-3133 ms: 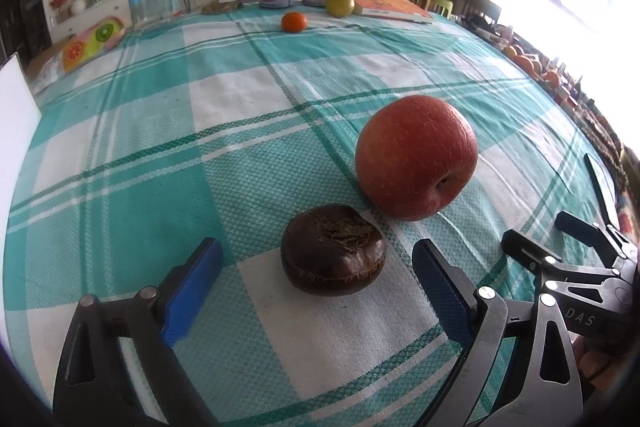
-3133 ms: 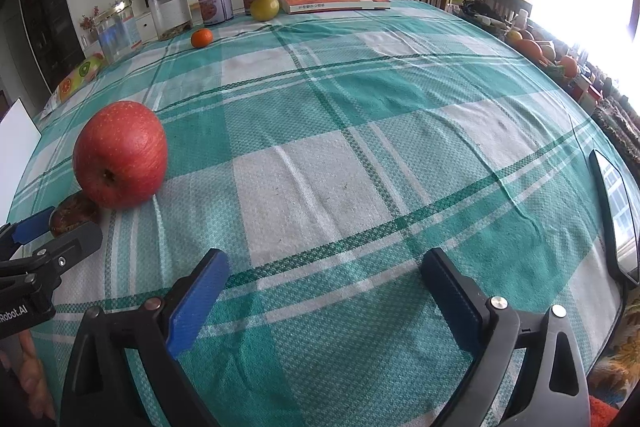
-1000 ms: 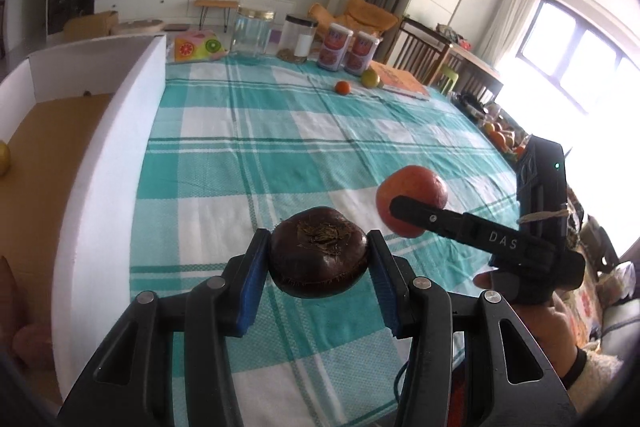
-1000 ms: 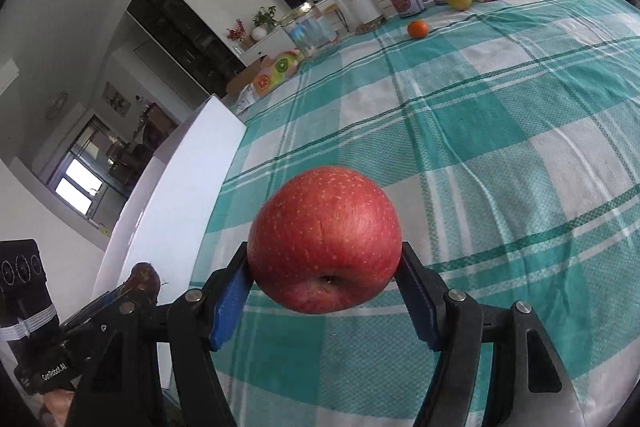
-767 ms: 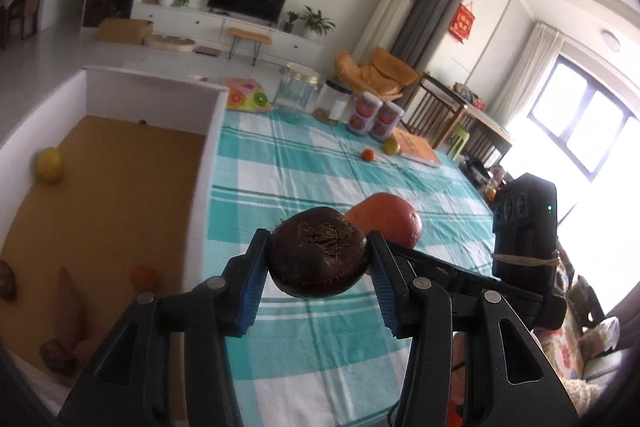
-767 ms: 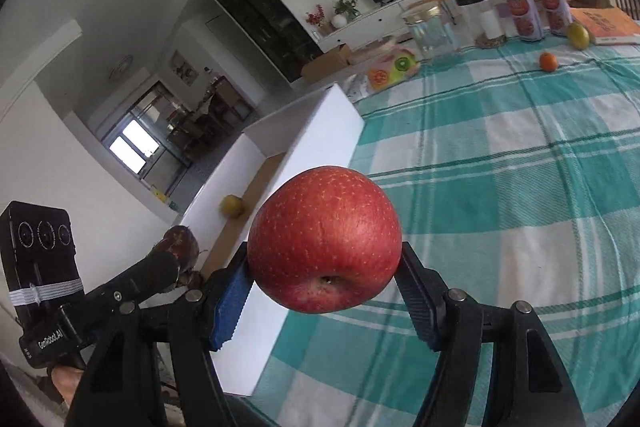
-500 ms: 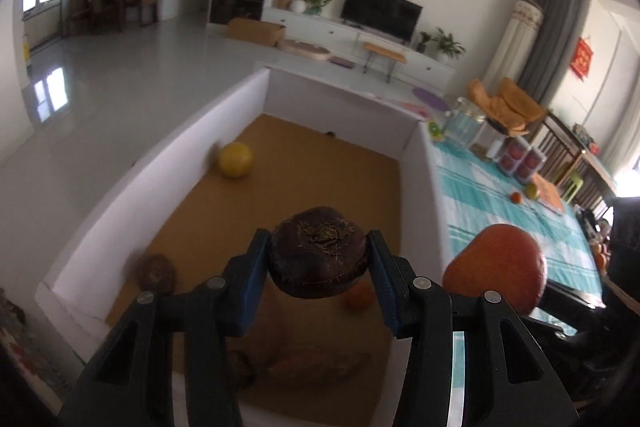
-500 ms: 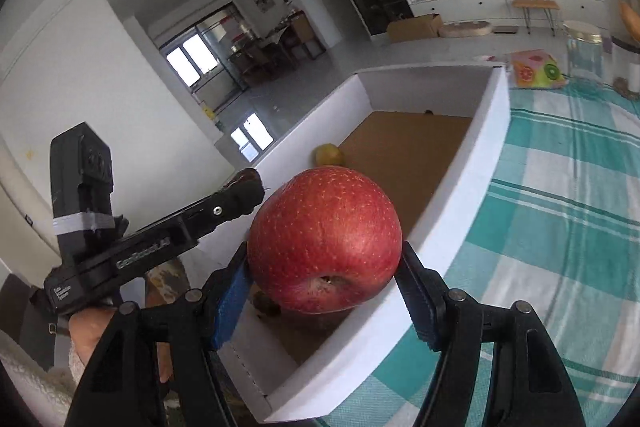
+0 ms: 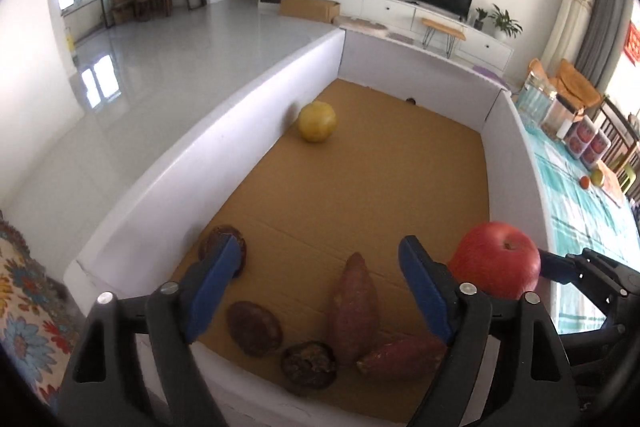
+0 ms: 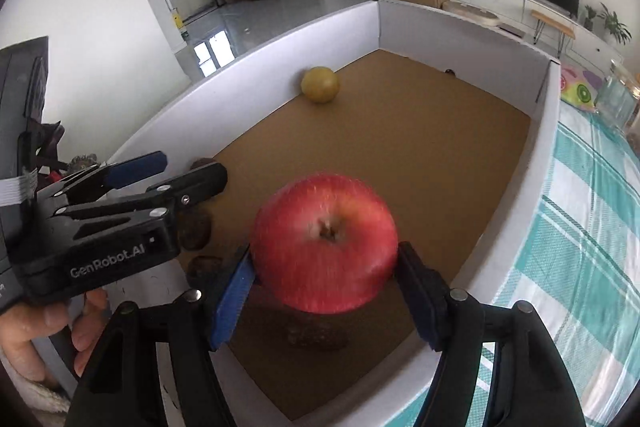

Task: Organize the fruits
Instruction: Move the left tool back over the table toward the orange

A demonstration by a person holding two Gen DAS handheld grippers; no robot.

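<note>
Jaws of the left gripper [image 9: 316, 281] have just been opening and stand spread with nothing between them, above the white box [image 9: 208, 163]. Right gripper [image 10: 324, 281] pinches the red apple [image 10: 325, 243] over the box's near end. On the cardboard floor below lie a dark round fruit [image 9: 308, 364] at six o'clock, two sweet potatoes [image 9: 354, 307] beside it, and a yellow fruit [image 9: 317, 121] at twelve o'clock against the wall.
</note>
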